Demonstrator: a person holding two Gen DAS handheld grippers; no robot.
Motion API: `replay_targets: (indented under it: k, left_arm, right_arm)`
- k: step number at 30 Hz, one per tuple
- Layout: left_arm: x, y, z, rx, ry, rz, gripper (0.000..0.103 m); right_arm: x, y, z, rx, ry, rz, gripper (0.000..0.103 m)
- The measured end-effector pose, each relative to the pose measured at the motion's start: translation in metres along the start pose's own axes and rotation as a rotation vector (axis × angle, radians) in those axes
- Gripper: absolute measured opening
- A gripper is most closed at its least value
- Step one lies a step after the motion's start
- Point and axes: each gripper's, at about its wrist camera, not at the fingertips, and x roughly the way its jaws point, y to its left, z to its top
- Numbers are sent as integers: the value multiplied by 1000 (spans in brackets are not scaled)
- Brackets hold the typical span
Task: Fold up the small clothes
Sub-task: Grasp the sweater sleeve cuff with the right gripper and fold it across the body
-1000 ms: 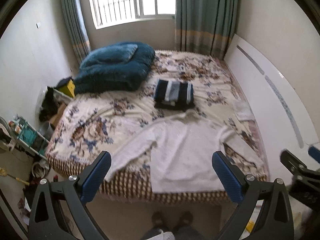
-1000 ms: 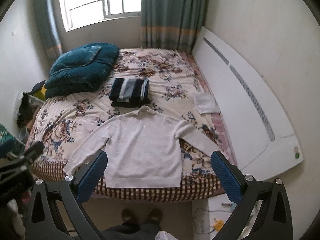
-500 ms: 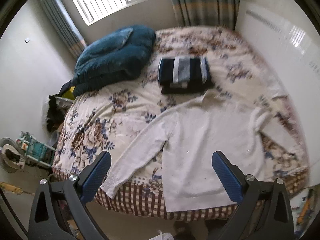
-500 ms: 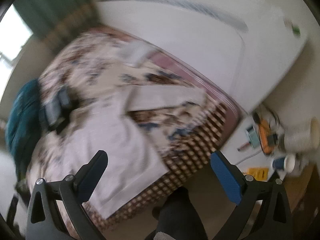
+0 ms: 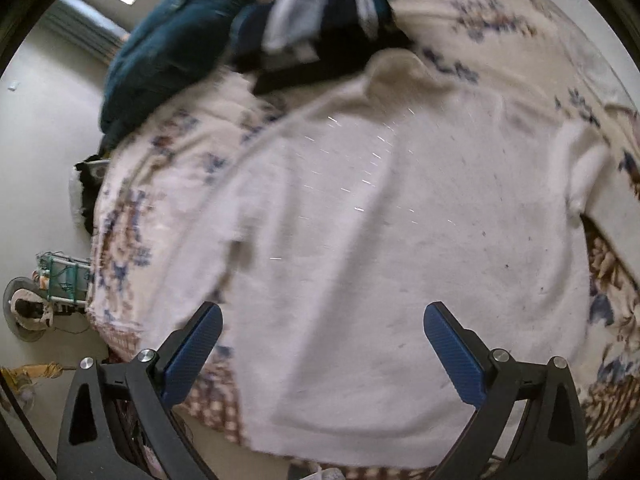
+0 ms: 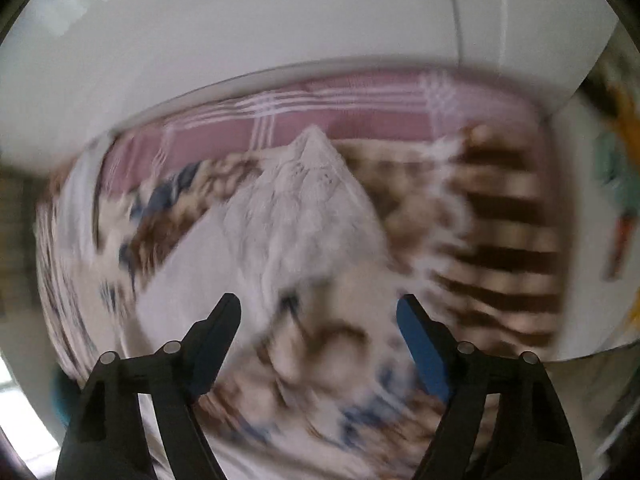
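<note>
A white long-sleeved sweater point(image 5: 380, 220) lies spread flat on the floral bedspread point(image 5: 160, 168), its hem at the bed's near edge. My left gripper point(image 5: 322, 320) is open and empty, hovering low over the sweater's lower body. In the right wrist view, which is blurred, my right gripper point(image 6: 318, 308) is open and empty just short of the sweater's right sleeve end point(image 6: 312, 200), which points toward the white headboard point(image 6: 280, 32).
A folded dark striped garment point(image 5: 320, 32) lies just beyond the sweater's collar. A teal quilt point(image 5: 172, 44) sits at the bed's far left. Clutter stands on the floor left of the bed point(image 5: 52, 280). A pink checked sheet point(image 6: 320, 116) shows along the headboard.
Both grippers have dropped from a high view of the room to close above the bed. The left closed in on the sweater's body, the right swung right to the sleeve end.
</note>
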Motion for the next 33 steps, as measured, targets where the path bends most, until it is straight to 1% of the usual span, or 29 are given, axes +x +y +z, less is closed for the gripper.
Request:
replay_targets:
  k: [1, 2, 3, 4, 5, 6, 7, 9, 11, 13, 14, 15, 16, 17, 18, 19, 20, 21, 22, 23, 24, 25, 27, 28, 30, 33]
  left_arm:
    - [10, -9, 2, 4, 13, -6, 103]
    - [20, -18, 2, 6, 26, -11, 103]
    - [32, -29, 5, 8, 41, -19, 103]
    - [39, -33, 6, 8, 52, -23, 103]
    - [47, -38, 7, 6, 68, -29, 103]
    - [54, -41, 7, 0, 77, -38, 103]
    - [58, -46, 11, -2, 79, -44, 103]
    - [66, -52, 13, 0, 79, -52, 103]
    - [70, -55, 16, 7, 75, -60, 103]
    - [72, -57, 19, 12, 67, -66, 103]
    - [73, -58, 21, 14, 61, -66, 103]
    - [73, -57, 22, 15, 52, -65, 103]
    - [74, -55, 23, 16, 44, -63, 103]
    - [75, -55, 24, 14, 39, -60, 103]
    - [76, -53, 26, 8, 34, -59, 103]
    - [78, -50, 26, 2, 32, -60, 103]
    - [80, -48, 26, -7, 33, -59, 103]
    - [83, -45, 26, -17, 35, -57, 103]
    - [86, -40, 25, -32, 37, -55, 103]
    - [89, -36, 25, -43, 39, -53, 103]
    - [92, -32, 24, -55, 40, -52, 103]
    - [96, -26, 23, -72, 38, -50, 103]
    - [102, -16, 21, -93, 33, -42, 103]
    - [105, -11, 20, -105, 32, -36, 103]
    - [114, 5, 17, -138, 37, -28, 103]
    - [128, 34, 13, -200, 56, -25, 103]
  right_arm:
    - [15, 0, 5, 25, -6, 10, 72]
    - [27, 0, 7, 52, -14, 9, 61]
    - [36, -1, 9, 72, -25, 19, 55]
    - [46, 0, 11, 75, -39, 11, 38]
    - [49, 1, 11, 69, -60, -20, 18]
    - [48, 0, 10, 64, -92, -48, 11]
    - [44, 0, 8, 51, -120, -69, 8]
    - [27, -1, 4, 1, -191, -106, 7]
    - [10, -6, 3, -15, -240, -137, 7]
    - [3, -13, 8, -23, -253, -170, 7]
    - [4, -16, 10, -26, -250, -169, 7]
    - [7, -19, 13, -33, -227, -150, 8]
    - [14, -20, 15, -36, -186, -115, 13]
    - [19, -20, 17, -33, -162, -95, 33]
    - [26, -18, 18, -34, -136, -84, 47]
    - [34, -16, 18, -34, -107, -54, 63]
    - [41, -14, 19, -25, -94, -26, 63]
    - [47, -15, 17, -14, -95, -15, 62]
    - [51, -13, 14, -3, -105, -11, 49]
    - [53, -10, 11, -6, -129, -21, 18]
    - [53, -2, 11, -20, -153, -53, 8]
    - [47, 16, 14, -53, -188, -78, 8]
    - [29, 37, 7, -126, -256, -91, 7]
    - [15, 53, -4, -190, -294, -99, 7]
    - [-9, 84, -25, -297, -341, -88, 7]
    - [-48, 154, -72, -516, -385, -43, 7]
